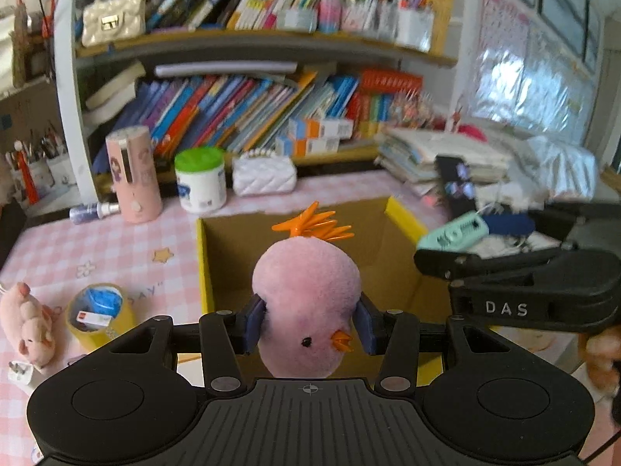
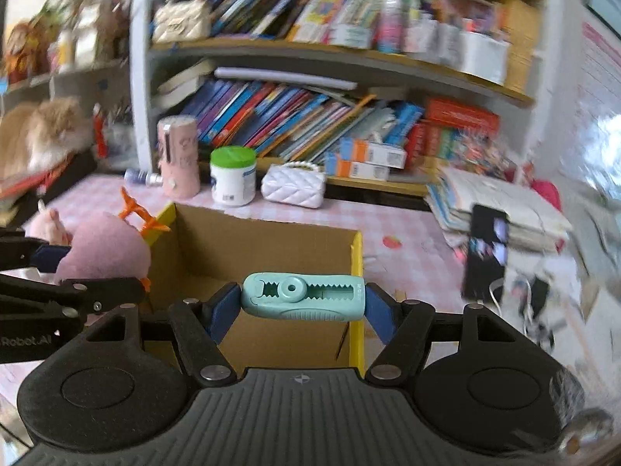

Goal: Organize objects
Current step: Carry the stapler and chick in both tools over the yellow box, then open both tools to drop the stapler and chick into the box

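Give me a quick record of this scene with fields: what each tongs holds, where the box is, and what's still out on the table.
left tongs: shut on pink chick plush
right tongs: shut on teal correction tape
cardboard box: open, beneath both items
table: pink checked cloth
still out: tape roll, pig plush, white quilted purse

The right claw pinches a teal correction-tape dispenser lengthwise between its blue pads, above the open cardboard box. At left, the left claw grips a pink plush bird beside the box's yellow rim.
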A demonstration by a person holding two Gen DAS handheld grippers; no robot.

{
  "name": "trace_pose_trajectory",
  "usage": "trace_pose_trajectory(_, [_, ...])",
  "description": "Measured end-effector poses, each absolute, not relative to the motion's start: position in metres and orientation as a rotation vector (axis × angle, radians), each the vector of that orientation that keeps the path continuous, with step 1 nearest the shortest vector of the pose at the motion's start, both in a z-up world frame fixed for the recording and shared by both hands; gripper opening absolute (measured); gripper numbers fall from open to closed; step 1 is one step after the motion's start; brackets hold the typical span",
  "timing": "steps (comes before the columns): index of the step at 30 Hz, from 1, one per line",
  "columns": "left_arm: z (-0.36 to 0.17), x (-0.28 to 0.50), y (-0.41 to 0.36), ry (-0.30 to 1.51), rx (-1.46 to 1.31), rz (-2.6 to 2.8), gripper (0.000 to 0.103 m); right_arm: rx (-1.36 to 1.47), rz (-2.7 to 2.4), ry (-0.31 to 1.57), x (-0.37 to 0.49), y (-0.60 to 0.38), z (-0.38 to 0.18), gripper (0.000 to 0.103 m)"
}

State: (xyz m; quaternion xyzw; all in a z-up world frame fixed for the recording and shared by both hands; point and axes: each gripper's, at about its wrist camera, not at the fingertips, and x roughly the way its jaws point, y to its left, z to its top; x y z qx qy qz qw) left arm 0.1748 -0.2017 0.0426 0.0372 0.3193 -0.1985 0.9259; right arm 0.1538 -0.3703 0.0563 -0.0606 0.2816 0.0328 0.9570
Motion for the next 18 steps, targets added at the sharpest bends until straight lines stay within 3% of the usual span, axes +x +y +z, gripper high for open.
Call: trace_pose_trajectory(18, [-0.009,0.246,-0.239,0.821,0.229,-0.359,0.046,-0.512,0.410,0.815,0.265,-0.360,-0.018,0.067])
